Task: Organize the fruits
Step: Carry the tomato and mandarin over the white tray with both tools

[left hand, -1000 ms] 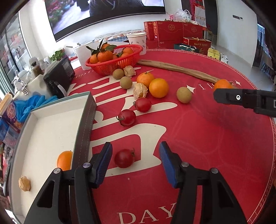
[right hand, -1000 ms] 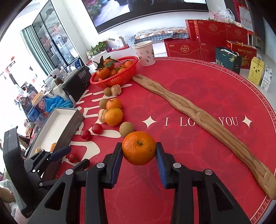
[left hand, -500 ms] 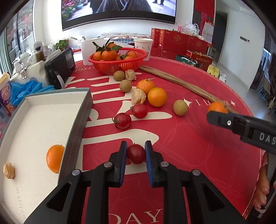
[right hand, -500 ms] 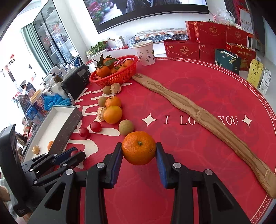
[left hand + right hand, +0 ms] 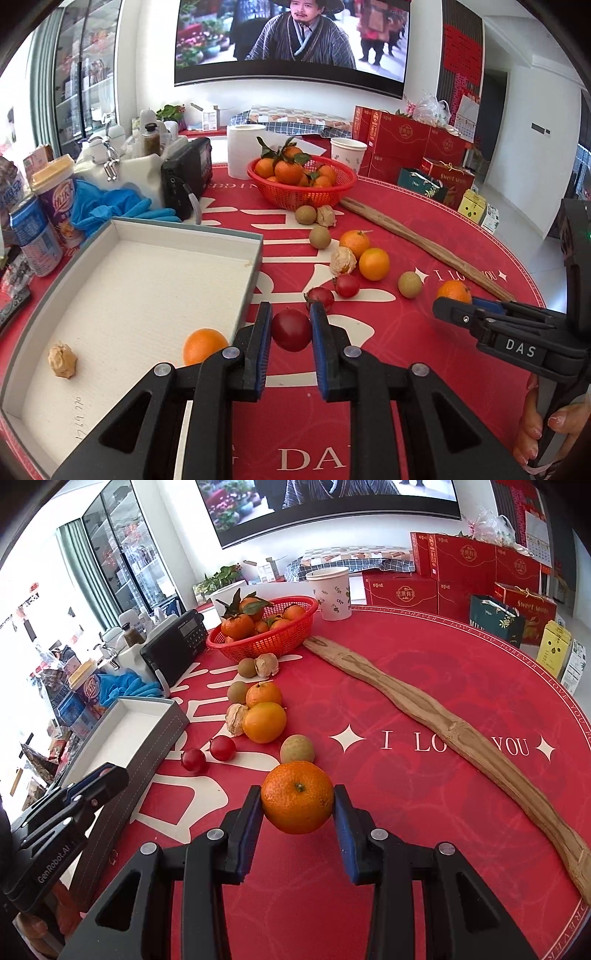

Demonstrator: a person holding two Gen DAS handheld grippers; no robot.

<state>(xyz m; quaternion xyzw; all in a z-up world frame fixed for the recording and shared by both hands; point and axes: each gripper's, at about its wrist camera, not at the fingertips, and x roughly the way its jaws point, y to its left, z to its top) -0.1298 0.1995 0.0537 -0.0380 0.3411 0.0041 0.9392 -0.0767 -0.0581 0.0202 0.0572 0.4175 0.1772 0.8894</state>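
My left gripper (image 5: 290, 328) is shut on a small red tomato (image 5: 291, 329), held above the red tablecloth beside the grey box's right wall. That white-lined box (image 5: 255, 254) holds an orange (image 5: 203, 345) and a dried husk fruit (image 5: 62, 360). My right gripper (image 5: 298, 801) is shut on a mandarin (image 5: 297, 796); the left wrist view shows it at the right (image 5: 452, 291). Loose on the cloth lie two more tomatoes (image 5: 208, 754), oranges (image 5: 264, 722), brownish round fruits (image 5: 297, 749) and husk fruits (image 5: 236, 719).
A red basket (image 5: 301, 194) of leafy mandarins stands at the back. A long wooden strip (image 5: 436, 723) crosses the table's right side. A black radio (image 5: 186, 181), blue gloves (image 5: 110, 212), drink cans, a paper cup (image 5: 330, 592) and red gift boxes crowd the far edge.
My left gripper closed on the tomato and lifted it off the cloth, shifting toward the box. The right gripper kept still with its mandarin.
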